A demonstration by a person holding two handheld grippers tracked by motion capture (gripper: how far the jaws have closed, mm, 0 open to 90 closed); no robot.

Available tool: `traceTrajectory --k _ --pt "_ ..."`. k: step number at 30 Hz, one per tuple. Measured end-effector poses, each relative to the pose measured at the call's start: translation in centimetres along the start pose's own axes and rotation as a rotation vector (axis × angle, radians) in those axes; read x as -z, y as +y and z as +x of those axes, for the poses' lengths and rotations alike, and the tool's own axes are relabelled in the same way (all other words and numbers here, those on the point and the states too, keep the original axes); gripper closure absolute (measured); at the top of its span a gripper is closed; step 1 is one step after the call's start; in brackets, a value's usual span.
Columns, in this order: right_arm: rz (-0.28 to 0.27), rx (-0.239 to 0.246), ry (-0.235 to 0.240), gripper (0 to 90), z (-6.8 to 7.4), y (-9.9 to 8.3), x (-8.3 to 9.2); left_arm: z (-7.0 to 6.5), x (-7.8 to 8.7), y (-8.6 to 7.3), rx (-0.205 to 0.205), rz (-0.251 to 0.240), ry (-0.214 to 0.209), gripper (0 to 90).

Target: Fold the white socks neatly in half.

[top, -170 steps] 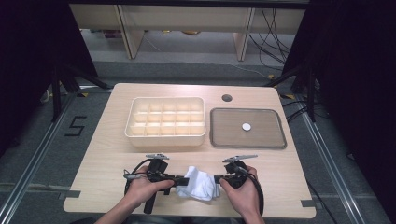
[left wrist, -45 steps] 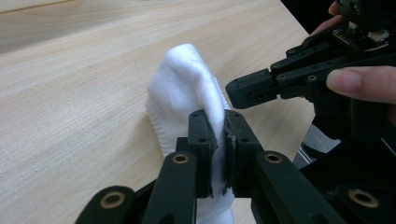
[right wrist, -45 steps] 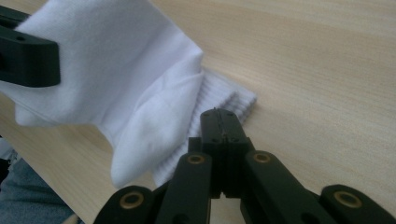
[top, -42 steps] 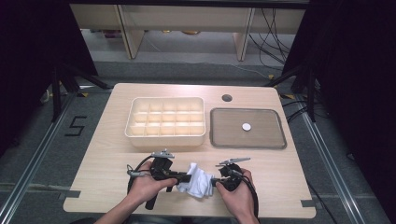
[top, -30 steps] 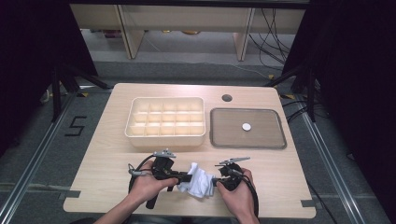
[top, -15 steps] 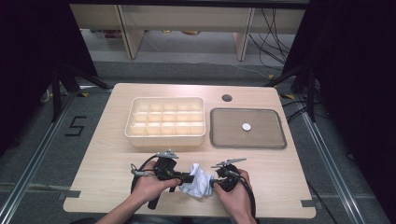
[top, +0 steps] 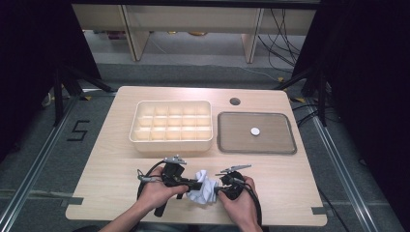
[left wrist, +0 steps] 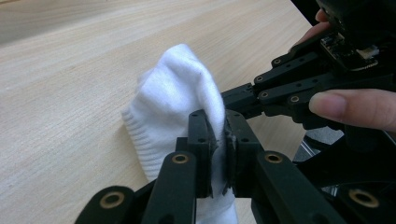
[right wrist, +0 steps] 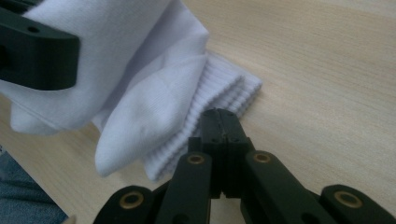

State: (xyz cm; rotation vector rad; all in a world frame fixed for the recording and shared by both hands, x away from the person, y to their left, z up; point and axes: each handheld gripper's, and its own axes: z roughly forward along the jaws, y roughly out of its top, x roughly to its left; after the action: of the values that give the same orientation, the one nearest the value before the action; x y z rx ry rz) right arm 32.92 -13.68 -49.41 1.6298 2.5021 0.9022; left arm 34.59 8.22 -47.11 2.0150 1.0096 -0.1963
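A white sock lies bunched near the table's front edge, between both hand-held grippers. My left gripper comes in from the left. In the left gripper view it is shut on a fold of the sock, with cloth pinched between its pads. My right gripper meets the sock from the right. In the right gripper view its jaws are pressed together at the ribbed cuff, and no cloth shows between them. The left gripper's black jaw crosses the sock's upper part.
A cream compartment box stands behind the hands. To its right is a grey tray with a small white disc. A round hole sits in the tabletop farther back. The table's front edge is just below the hands.
The right hand has shifted a little to the left, toward the sock. The sock is more bunched up between the grippers than several seconds ago. The left hand has stayed put.
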Motion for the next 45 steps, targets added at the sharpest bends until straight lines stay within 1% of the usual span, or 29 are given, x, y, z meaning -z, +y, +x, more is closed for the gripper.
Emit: traceTrajectory --k 1,2,3,5,6,7,8,9,10,12,13,14,17,18,19,20,21,25,26,28,30,33,34,35,36,37,38,42,45 --pt "0.000 0.032 -0.008 90.0 -0.1 0.0 -0.1 0.1 -0.1 0.0 0.004 -0.011 -0.020 81.8" --pt "-0.001 0.009 0.003 90.0 0.1 0.1 -0.1 0.0 -0.2 0.0 0.004 -0.010 -0.021 81.8" --pt "0.000 0.029 -0.005 90.0 0.1 0.0 -0.1 -0.1 -0.1 0.0 0.000 -0.004 -0.005 81.8" --pt "0.003 0.022 -0.007 90.0 0.2 0.1 -0.2 -0.1 -0.2 0.0 0.001 -0.007 -0.002 81.8" --pt "0.010 0.018 -0.001 90.0 0.3 0.2 -0.2 -0.1 -0.1 0.1 -0.004 0.011 0.003 81.7" --pt "0.010 0.018 -0.001 90.0 0.3 0.2 -0.2 -0.1 -0.1 0.1 -0.004 0.011 0.003 81.8" --pt "0.000 0.045 0.004 90.0 0.3 0.3 -0.4 -0.1 -0.1 0.1 -0.004 0.010 0.003 81.8" --pt "0.000 0.045 0.004 90.0 0.3 0.3 -0.4 -0.1 -0.1 0.1 -0.004 0.010 0.003 81.8" --pt "0.010 0.023 0.010 90.0 0.4 0.3 -0.3 -0.1 -0.1 0.1 -0.003 0.010 0.004 81.8" --pt "0.006 0.013 0.014 90.0 0.6 0.4 -0.4 -0.1 -0.2 0.1 0.002 0.002 0.002 81.8" --pt "-0.003 0.055 0.003 90.0 0.4 0.3 -0.5 0.0 -0.3 0.0 0.005 -0.007 -0.014 81.8" --pt "0.005 0.024 0.008 90.0 0.6 0.4 -0.5 -0.1 -0.3 0.0 0.006 -0.008 -0.013 81.8" --pt "0.005 0.028 0.011 90.0 0.7 0.4 -0.5 -0.1 -0.4 0.0 0.005 -0.007 -0.012 81.7" --pt "0.008 0.028 0.004 90.0 0.8 0.4 -0.6 -0.1 -0.4 -0.1 0.007 -0.024 -0.006 81.7" --pt "0.008 0.028 0.004 90.0 0.8 0.4 -0.6 -0.1 -0.4 -0.1 0.007 -0.024 -0.006 81.8" --pt "0.012 0.055 -0.032 90.0 0.7 0.4 -0.7 -0.1 -0.4 0.0 0.005 -0.024 -0.006 81.8" --pt "0.008 0.047 -0.005 90.0 0.8 0.3 -0.7 -0.1 -0.4 0.0 0.007 -0.024 -0.005 81.7" --pt "0.009 0.029 0.008 90.0 0.9 0.4 -0.7 -0.1 -0.3 0.1 0.002 -0.006 -0.006 81.7" --pt "-0.001 0.017 0.024 90.0 1.1 0.4 -0.7 0.0 -0.3 0.1 0.002 -0.005 -0.006 81.7" --pt "0.001 0.038 0.010 90.0 1.2 0.4 -0.7 0.0 -0.3 0.2 0.001 -0.003 -0.005 81.7" --pt "0.001 0.033 0.008 90.0 1.2 0.4 -0.8 0.1 -0.3 0.2 -0.001 0.002 -0.013 81.7" --pt "0.001 0.035 0.012 90.0 1.4 0.4 -0.8 0.0 -0.2 0.2 0.005 -0.003 0.002 81.7" --pt "-0.003 0.047 0.015 90.0 1.3 0.5 -0.9 0.0 -0.3 0.2 0.005 -0.016 0.005 81.7" --pt "-0.003 0.046 0.017 90.0 1.4 0.5 -0.9 0.1 -0.2 0.3 0.002 -0.003 -0.002 81.7" --pt "0.007 0.035 0.031 90.0 1.5 0.5 -0.9 0.0 -0.2 0.3 0.002 -0.005 0.000 81.7" --pt "0.015 0.031 0.012 90.0 1.4 0.6 -1.0 0.0 -0.2 0.3 0.002 -0.006 0.002 81.7" --pt "0.005 0.036 0.011 90.0 1.6 0.6 -1.0 0.1 -0.2 0.3 0.002 -0.003 -0.009 81.7" --pt "0.005 0.039 0.025 90.0 1.7 0.6 -1.1 0.1 -0.2 0.3 0.001 -0.002 -0.007 81.6" --pt "0.005 0.036 0.024 90.0 1.7 0.7 -1.1 0.1 -0.1 0.4 0.002 -0.004 -0.002 81.6"
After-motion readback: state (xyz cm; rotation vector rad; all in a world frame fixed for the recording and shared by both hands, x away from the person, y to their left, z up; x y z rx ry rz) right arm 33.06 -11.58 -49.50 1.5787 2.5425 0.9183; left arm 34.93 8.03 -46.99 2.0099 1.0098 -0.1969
